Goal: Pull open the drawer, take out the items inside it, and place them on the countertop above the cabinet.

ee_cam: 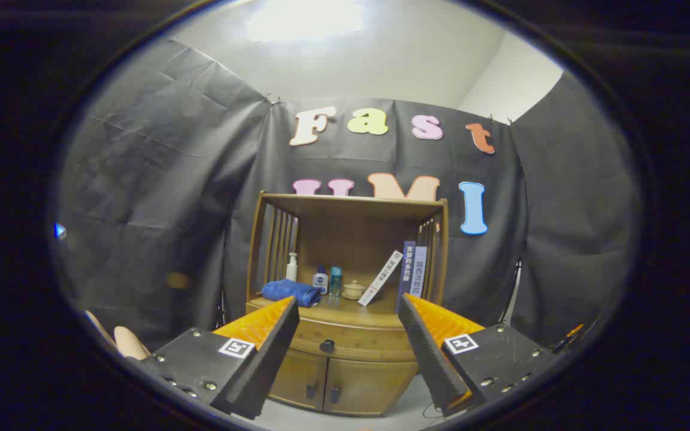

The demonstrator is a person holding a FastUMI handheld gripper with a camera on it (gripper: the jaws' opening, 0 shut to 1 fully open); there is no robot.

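Two fingers of the hand-held gripper [345, 335] stood wide apart with nothing between them, aimed at the wooden cabinet [345, 335] some way ahead, a spread that looked meant to take in the drawer's dark knob [327, 346]. The drawer [351, 344] sat fully closed just under the countertop [345, 311], so whatever lay inside was hidden, and the task appeared to be at its very start. Below it, two small cabinet doors [339, 383] were also shut. On the countertop (already fairly crowded) rested a folded blue towel [291, 292], a white pump bottle [291, 267], a small dark-capped bottle [320, 280], a teal bottle [335, 281] and a lidded cup [354, 290], with books [408, 269] leaning against the slatted side at the right. Free space for the items seemed to lie along the front edge.
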